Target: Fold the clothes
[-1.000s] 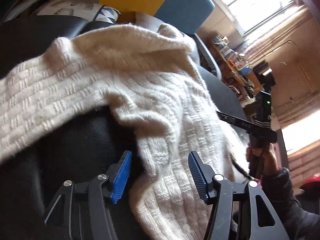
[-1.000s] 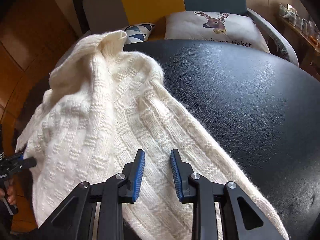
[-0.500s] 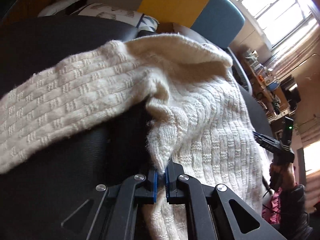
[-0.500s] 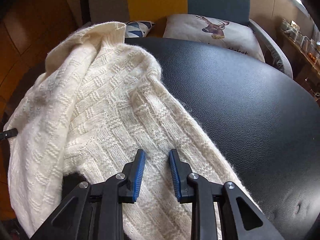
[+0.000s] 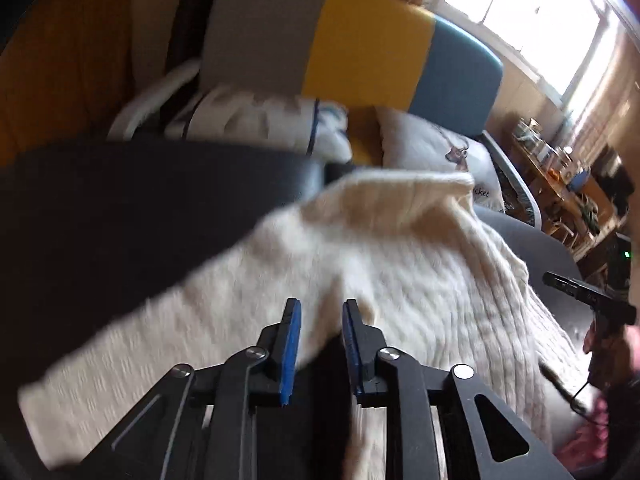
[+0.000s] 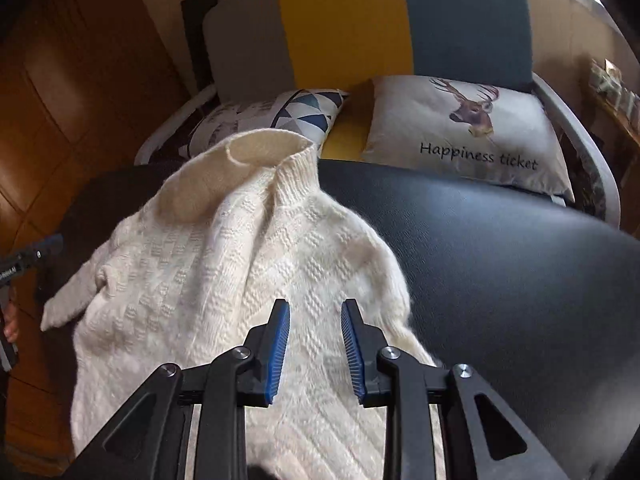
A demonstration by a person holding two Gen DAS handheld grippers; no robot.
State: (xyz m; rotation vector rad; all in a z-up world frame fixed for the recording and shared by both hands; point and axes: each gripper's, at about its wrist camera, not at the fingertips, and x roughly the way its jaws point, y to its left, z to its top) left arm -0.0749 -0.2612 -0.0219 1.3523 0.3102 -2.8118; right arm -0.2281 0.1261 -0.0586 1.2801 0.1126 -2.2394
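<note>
A cream knitted sweater [image 6: 224,280] lies crumpled on a black leather table [image 6: 500,264], collar toward the far edge. In the left wrist view the sweater [image 5: 400,264] is blurred, with a sleeve stretching left. My left gripper [image 5: 319,320] has its jaws slightly apart around a fold of the sweater's edge; the cloth sits between the blue pads. My right gripper [image 6: 314,320] is open, jaws slightly apart, hovering low over the sweater's body and holding nothing.
A grey, yellow and teal sofa [image 6: 360,28] stands behind the table, with a deer cushion [image 6: 468,132] and a triangle-patterned cushion [image 6: 296,116]. A shelf with small items [image 5: 560,168] is at the far right. The other handheld gripper [image 5: 592,304] shows at the right edge.
My left gripper closed on the sweater's edge, then opened a little while swinging left and up. The sweater bunched toward the left. My right gripper stayed open and lifted slightly.
</note>
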